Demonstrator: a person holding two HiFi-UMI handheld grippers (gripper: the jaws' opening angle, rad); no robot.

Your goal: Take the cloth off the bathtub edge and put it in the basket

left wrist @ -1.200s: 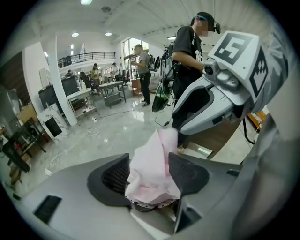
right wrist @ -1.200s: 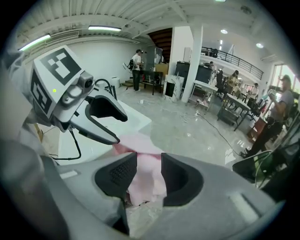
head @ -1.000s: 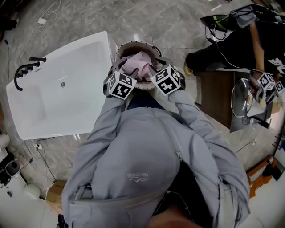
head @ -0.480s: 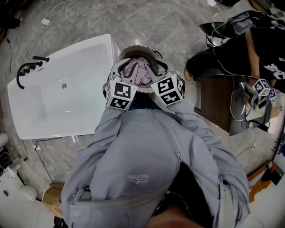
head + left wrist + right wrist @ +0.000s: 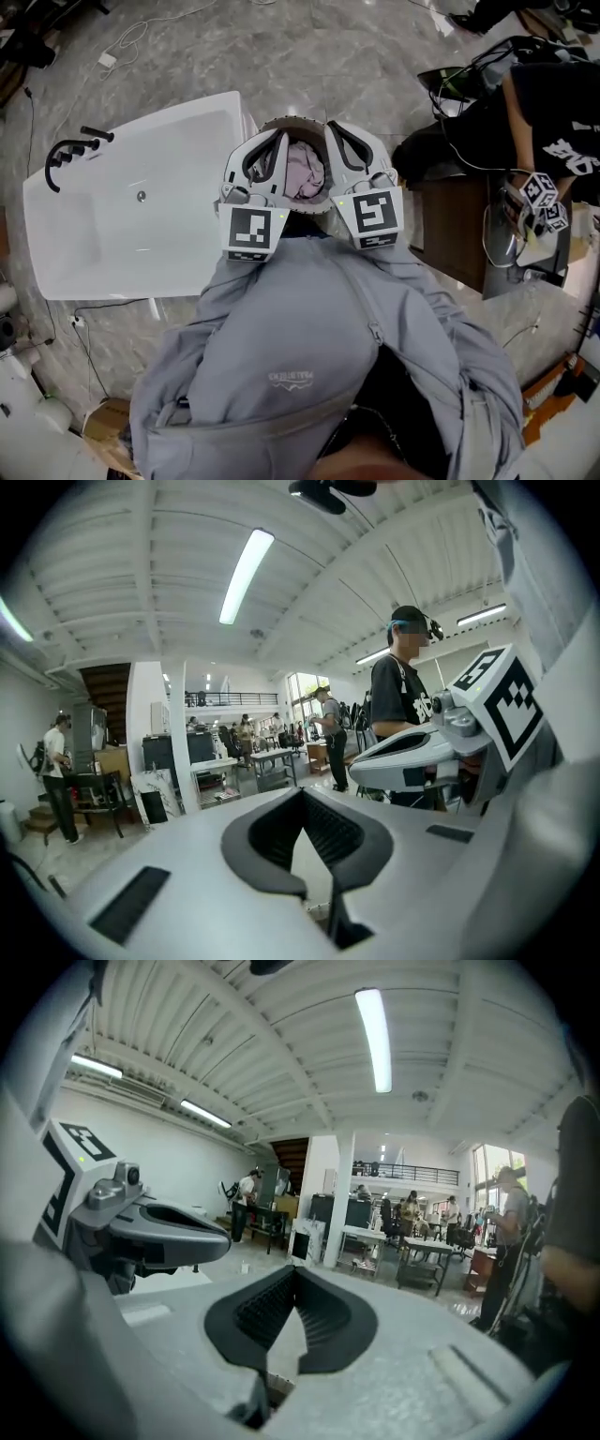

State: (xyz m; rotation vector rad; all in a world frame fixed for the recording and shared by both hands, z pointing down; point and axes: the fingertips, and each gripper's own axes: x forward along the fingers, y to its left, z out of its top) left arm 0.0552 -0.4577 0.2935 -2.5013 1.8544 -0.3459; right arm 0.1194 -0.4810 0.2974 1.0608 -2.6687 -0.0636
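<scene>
status: task looks done bar pulling away.
pink cloth: bunched inside basket, none seen on bathtub edge.
basket: holds cloth only, as far as visible.
left tongs, right tongs: both just closed, pressed together, nothing between, above basket.

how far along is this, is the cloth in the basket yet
Done: the pink cloth lies in the basket beside the bathtub, whose visible edge shows no cloth. In hand: nothing; the left gripper and right gripper have just closed on nothing, above the basket. Left: nothing apparent.
</scene>
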